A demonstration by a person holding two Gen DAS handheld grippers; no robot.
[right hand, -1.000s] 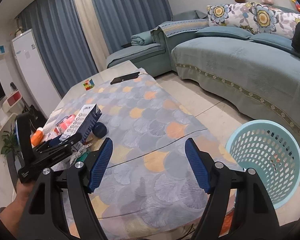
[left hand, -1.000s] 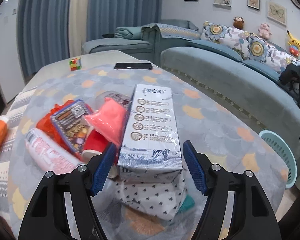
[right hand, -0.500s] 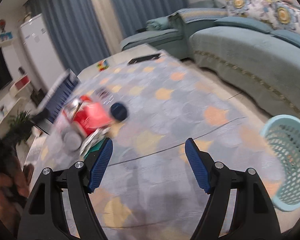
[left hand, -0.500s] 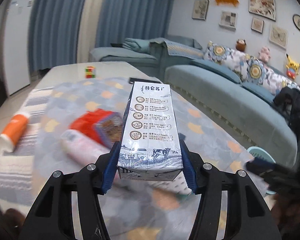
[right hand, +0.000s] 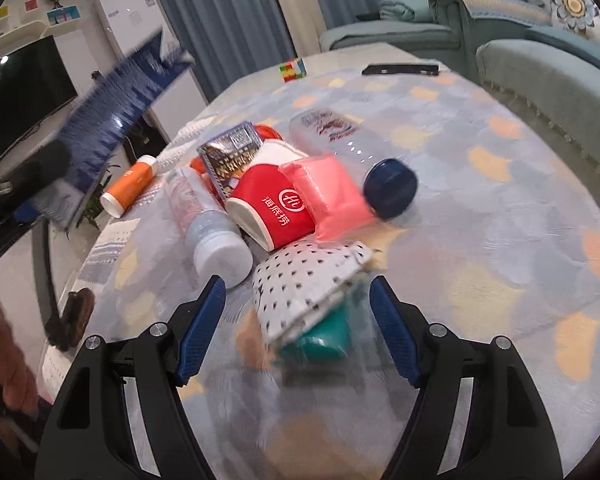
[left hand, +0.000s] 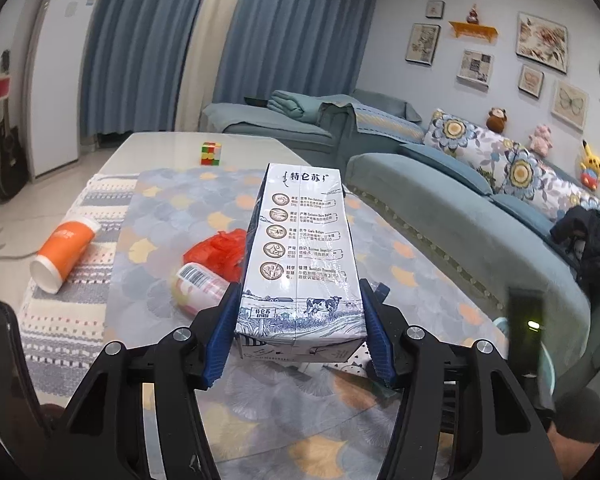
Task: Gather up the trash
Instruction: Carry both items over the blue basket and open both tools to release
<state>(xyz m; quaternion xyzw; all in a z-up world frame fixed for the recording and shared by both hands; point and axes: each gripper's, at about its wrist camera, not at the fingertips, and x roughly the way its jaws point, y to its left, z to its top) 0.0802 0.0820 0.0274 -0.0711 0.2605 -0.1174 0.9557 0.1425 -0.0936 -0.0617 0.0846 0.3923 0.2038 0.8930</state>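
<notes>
Left gripper: its blue pads press both sides of a milk carton, clamped near the carton's near end; the carton is held clear of the surface, its long axis pointing away from the camera, printed panel uppermost. In the right wrist view the same carton shows as a blurred blue streak at upper left.

Right gripper: jaws apart and closing; a white dotted wrapper and a teal packet beneath it lie between the fingers, with no pad touching either; this part of the view is blurred.

Remaining trash on the patterned cloth of the surface, seen from the right wrist: a red paper cup lying on its side; a pink packet touching it on the right; a dark blue round lid just beside the packet; a clear plastic bottle with a white cap to the left of the cup; a printed snack packet behind the cup; an orange bottle apart at the left edge.

Other items: a colour cube and a dark phone at the far end of the surface; a blue-grey sofa to the right.
</notes>
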